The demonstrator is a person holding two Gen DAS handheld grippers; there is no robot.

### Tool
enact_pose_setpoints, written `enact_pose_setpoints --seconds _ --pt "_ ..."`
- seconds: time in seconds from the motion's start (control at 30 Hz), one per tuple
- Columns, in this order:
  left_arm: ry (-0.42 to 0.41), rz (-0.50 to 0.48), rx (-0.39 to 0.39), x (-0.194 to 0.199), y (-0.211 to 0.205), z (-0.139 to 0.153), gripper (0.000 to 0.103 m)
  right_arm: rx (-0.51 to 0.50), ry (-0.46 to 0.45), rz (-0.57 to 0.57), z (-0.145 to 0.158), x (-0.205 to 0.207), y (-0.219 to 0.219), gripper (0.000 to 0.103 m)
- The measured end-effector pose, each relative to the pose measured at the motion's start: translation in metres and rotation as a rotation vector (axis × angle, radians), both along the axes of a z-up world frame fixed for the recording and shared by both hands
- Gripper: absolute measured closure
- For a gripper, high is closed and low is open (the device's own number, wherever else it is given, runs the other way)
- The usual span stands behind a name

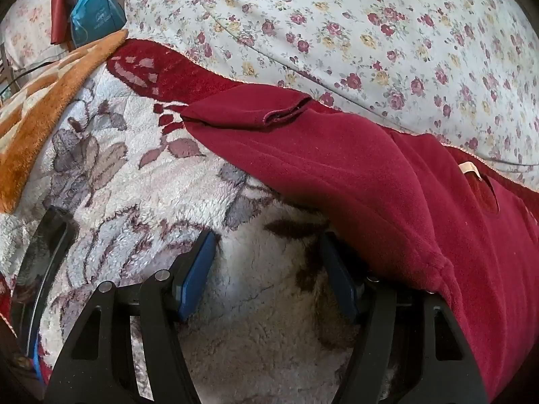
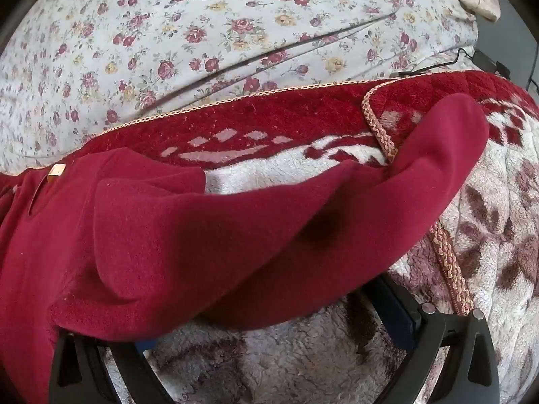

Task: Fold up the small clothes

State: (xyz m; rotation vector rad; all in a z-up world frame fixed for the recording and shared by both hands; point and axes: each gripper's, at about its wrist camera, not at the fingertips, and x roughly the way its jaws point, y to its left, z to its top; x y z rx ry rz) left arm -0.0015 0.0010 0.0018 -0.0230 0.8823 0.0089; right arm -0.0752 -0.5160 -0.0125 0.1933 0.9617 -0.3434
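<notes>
Maroon fleece top lies soft and limp on the blanket; I judge its hem best. Left gripper and right gripper fingers open, empty.

Red top runs off the right and bottom edges in left wrist view, hem unseen; it drapes over the left gripper right finger base; in right wrist view the top covers the right gripper left finger almost fully, fingertips hidden; blue bag print too small to read; dark curved object at left edge unidentifiable.
</notes>
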Motion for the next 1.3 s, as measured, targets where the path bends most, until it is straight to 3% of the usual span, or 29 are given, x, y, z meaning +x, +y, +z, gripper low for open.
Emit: enact_pose_setpoints --seconds 0.2,0.27,0.4,0.57,0.77,0.87,1.07,1.3 --pt "0.048 -0.027 -0.005 -0.014 0.000 0.011 0.038 -0.001 -0.001 0.000 0.000 0.000 0.000 0.000" --pt "0.040 -0.043 -0.012 -0.022 -0.001 0.018 0.038 -0.001 0.000 0.000 0.000 0.000 0.000 0.000" --pt "-0.018 -0.081 0.066 -0.042 -0.016 0.037 0.038 -0.002 0.000 0.000 0.000 0.000 0.000 0.000" --pt "-0.018 -0.119 0.019 -0.058 -0.027 0.050 0.038 -0.001 0.005 0.002 0.000 0.000 0.002 0.000" --pt "-0.039 -0.163 0.022 -0.075 -0.043 0.065 0.038 0.037 0.068 0.030 0.013 -0.011 0.013 0.000" --pt "-0.040 -0.178 0.014 -0.079 -0.049 0.068 0.038 0.093 0.098 0.042 0.031 -0.040 0.028 0.000" --pt "-0.044 -0.208 -0.004 -0.086 -0.061 0.075 0.038 0.225 0.023 0.061 0.081 -0.083 0.068 0.000" --pt "-0.061 -0.219 -0.014 -0.089 -0.066 0.085 0.038 0.284 -0.052 0.227 0.111 -0.078 0.144 0.000"
